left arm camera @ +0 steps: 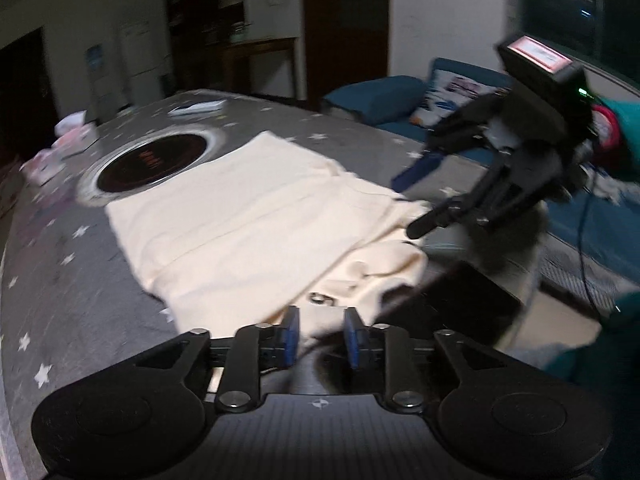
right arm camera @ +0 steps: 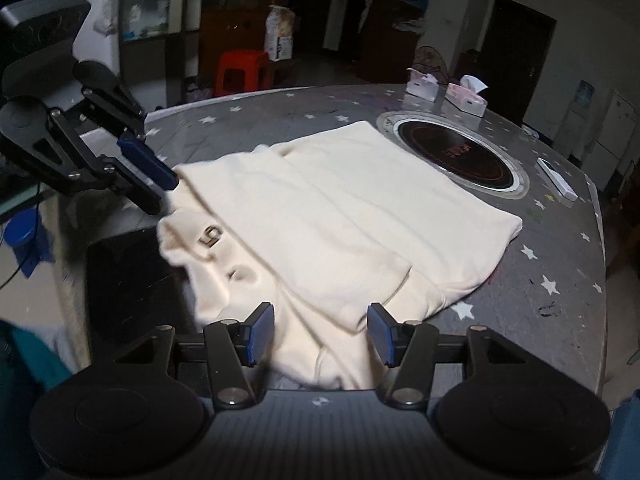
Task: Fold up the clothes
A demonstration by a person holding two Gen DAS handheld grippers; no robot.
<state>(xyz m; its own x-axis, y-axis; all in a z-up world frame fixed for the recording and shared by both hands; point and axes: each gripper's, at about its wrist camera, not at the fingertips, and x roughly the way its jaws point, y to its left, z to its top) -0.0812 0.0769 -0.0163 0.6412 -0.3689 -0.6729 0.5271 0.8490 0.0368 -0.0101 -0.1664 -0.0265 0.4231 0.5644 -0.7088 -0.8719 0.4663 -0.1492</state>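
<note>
Garment (right arm camera: pixel 340 216), cream, lies partly folded on desk (right arm camera: pixel 540 300), long axis running from near edge toward inset burner (right arm camera: pixel 456 156). Left tool (right arm camera: pixel 168 188) clamps collar corner; right tool (right arm camera: pixel 320 334) gapes over near hem, nearer.

Round table (right arm camera: pixel 560 320), grey star-printed cover. Inset: dark circular cooktop (right arm camera: pixel 460 156), metal-ringed. Lying on it: cream garment (right arm camera: pixel 340 220), partly folded, overhanging the near edge; two tissue boxes (right arm camera: pixel 466 98) behind the cooktop; flat white box (right arm camera: pixel 558 178).
</note>
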